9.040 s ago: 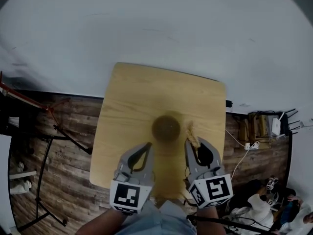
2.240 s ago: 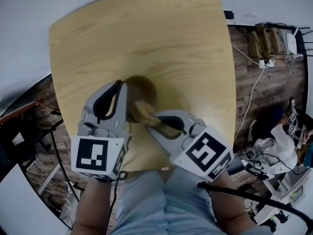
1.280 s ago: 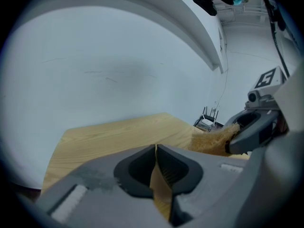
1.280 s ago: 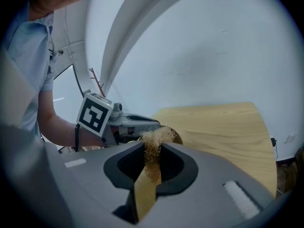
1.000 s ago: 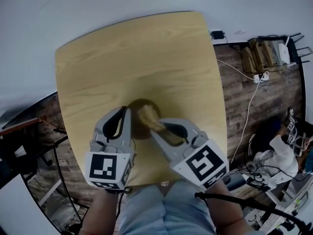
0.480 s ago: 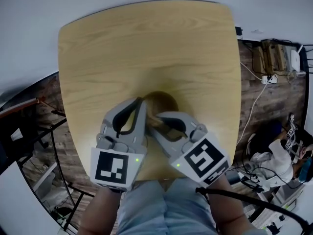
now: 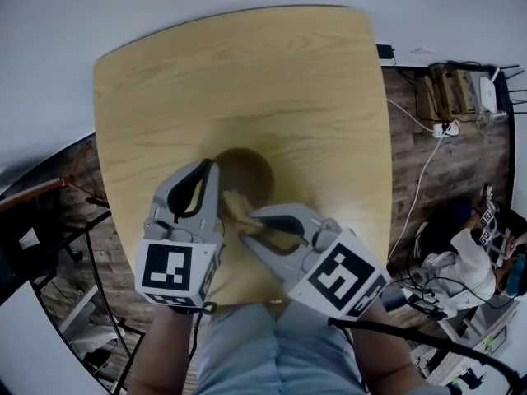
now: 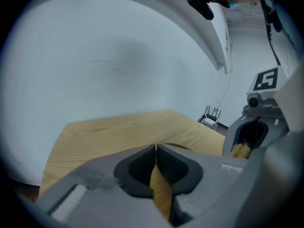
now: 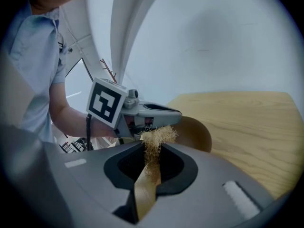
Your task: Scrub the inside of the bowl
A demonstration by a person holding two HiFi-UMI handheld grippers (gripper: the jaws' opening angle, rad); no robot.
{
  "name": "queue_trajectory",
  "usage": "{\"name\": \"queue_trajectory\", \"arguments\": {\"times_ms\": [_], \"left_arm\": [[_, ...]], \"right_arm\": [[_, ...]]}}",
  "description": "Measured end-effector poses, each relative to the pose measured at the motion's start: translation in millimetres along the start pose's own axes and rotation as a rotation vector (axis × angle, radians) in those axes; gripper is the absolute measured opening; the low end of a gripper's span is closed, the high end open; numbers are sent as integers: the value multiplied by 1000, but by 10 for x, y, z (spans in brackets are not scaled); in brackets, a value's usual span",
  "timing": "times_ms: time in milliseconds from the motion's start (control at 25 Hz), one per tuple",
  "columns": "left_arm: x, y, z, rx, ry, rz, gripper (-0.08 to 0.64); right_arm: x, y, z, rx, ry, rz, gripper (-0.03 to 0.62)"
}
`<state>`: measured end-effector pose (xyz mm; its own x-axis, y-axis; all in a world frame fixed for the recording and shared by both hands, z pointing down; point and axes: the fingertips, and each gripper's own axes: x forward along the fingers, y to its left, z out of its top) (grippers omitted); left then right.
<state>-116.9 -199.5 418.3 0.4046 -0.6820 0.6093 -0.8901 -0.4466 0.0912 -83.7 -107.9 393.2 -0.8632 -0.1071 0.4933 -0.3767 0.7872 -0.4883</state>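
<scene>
Your left gripper (image 7: 207, 171) had its jaws closed on a thin tan wall, which I took for the near-left rim of the bowl (image 7: 251, 171). The bowl itself sat on the wooden table (image 7: 247, 64), a little toward your edge of it. Your right gripper (image 7: 247, 219) was clamped on the flat handle of the brush (image 7: 235, 204), and the frayed pale fibres stood out just past its fingertips.

So the setup was done: bowl steadied, tool in hand, and the fibres brought to the bowl's near side. My judgement was that the scrubbing was either under way or about to start. How much of the inside you had covered could not be read, since nothing in the bowl showed as dirt, suds or clean patches.

Much was out of sight. From your head, both grippers covered the bowl's near part, and its inside was only a dark hollow. In the right gripper view the brush (image 9: 156, 136) hung in front of the bowl (image 9: 197, 132), but whether the fibres touched the inner wall or stood just clear of it could not be told. Most of the handle was buried between the jaws. The left gripper (image 8: 155, 148) (closed tight in its own view) showed only a sliver of rim beyond its tips.
</scene>
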Motion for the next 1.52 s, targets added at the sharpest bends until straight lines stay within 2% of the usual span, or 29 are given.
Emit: {"name": "queue_trajectory", "arguments": {"times_ms": [280, 480, 600, 760, 1040, 1160, 1400, 1520], "left_arm": [[-24, -50, -16, 39, 25, 20, 34], [-42, -94, 15, 102, 16, 32, 34], [-46, -103, 9, 113, 20, 37, 34], [-33, -152, 19, 95, 35, 36, 34], [-8, -213, -23, 91, 41, 14, 35], [-6, -196, -34, 45, 42, 15, 35], [3, -151, -56, 29, 43, -8, 37], [-9, -113, -34, 26, 25, -6, 37]], "right_arm": [[-364, 91, 43, -20, -44, -47, 58], [-586, 12, 47, -28, -90, -133, 58], [-649, -89, 41, -41, -91, -182, 58], [-596, -221, -25, -88, -44, -217, 58], [-321, -351, -70, -194, 38, -223, 58], [-220, -458, -62, -234, 71, -243, 58], [-102, -590, -29, -275, 89, -290, 58], [-35, -583, -141, -231, 135, -276, 57]]}}
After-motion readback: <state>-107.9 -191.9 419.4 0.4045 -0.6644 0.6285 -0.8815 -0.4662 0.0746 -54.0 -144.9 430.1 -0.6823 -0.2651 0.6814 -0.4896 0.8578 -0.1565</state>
